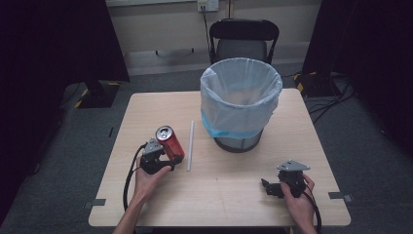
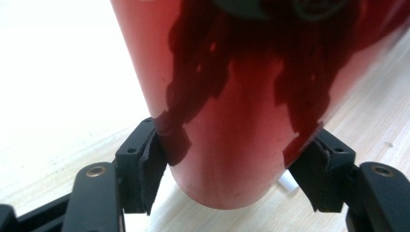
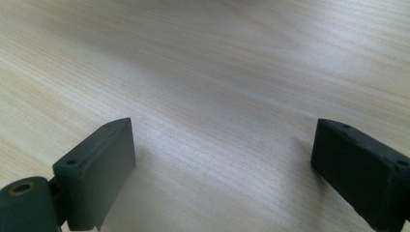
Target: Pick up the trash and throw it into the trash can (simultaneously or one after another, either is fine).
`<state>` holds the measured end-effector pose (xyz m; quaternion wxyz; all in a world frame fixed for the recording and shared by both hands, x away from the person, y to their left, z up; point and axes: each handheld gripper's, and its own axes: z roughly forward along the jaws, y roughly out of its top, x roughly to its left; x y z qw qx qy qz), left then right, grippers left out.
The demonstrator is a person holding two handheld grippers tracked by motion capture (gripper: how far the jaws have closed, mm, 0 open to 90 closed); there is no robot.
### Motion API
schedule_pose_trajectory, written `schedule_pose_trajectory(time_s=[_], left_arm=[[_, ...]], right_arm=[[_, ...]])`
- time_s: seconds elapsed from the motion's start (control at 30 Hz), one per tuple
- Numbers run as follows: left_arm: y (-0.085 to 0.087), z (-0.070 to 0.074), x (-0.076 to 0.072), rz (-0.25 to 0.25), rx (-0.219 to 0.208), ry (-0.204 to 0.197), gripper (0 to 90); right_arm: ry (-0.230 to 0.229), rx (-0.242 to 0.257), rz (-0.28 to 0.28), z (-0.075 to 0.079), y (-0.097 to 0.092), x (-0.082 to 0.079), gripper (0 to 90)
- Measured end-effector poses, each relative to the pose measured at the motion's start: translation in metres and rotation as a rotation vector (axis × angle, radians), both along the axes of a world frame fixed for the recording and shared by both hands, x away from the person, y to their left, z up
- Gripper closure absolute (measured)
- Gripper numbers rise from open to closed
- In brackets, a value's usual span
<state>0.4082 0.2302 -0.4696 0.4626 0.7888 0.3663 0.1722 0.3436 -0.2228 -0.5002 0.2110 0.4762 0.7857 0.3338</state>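
From the high view the left tongs (image 1: 168, 157) grip a red can (image 1: 170, 142) at its lower end, the can tilted with its silver top toward the far side, on the left half of the tabletop (image 1: 229, 190). The left gripper view adds what that angle hides: both black pads (image 2: 152, 164) press flat against the can's (image 2: 227, 145) red wall near its base, jaws part-way closed on it, and a white tip of the straw (image 2: 288, 184) peeks out beside the can.

In the high view the straw (image 1: 190, 145) lies just right of the can, running toward the far edge. A bin (image 1: 241, 102) lined with a pale bag stands at the far centre-right, well apart from both.

The right tongs (image 1: 265, 185) rest low near the front right corner, close to the near edge. The right gripper view shows their jaws wide apart with bare wood (image 3: 217, 96) between them, holding nothing.

Open wood lies between the two hands and along the front.
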Motion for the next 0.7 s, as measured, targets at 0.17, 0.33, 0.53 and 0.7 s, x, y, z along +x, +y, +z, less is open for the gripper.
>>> schedule_pose_trajectory(time_s=[0.17, 0.33, 0.53, 0.7], left_arm=[[-0.001, 0.008, -0.001, 0.0, -0.009, -0.018, 34.0], [0.001, 0.012, -0.002, 0.001, -0.036, -0.028, 34.0], [0.002, 0.025, 0.001, 0.006, -0.06, -0.038, 34.1], [-0.002, 0.034, 0.003, -0.023, -0.061, -0.043, 34.0]], right_arm=[[0.0, 0.0, 0.0, 0.0, 0.0, 0.0, 7.7], [0.0, 0.002, 0.001, 0.0, 0.0, 0.0, 7.7], [0.0, 0.0, 0.0, 0.0, 0.0, 0.0, 7.7], [0.0, 0.0, 0.0, 0.0, 0.0, 0.0, 7.7]])
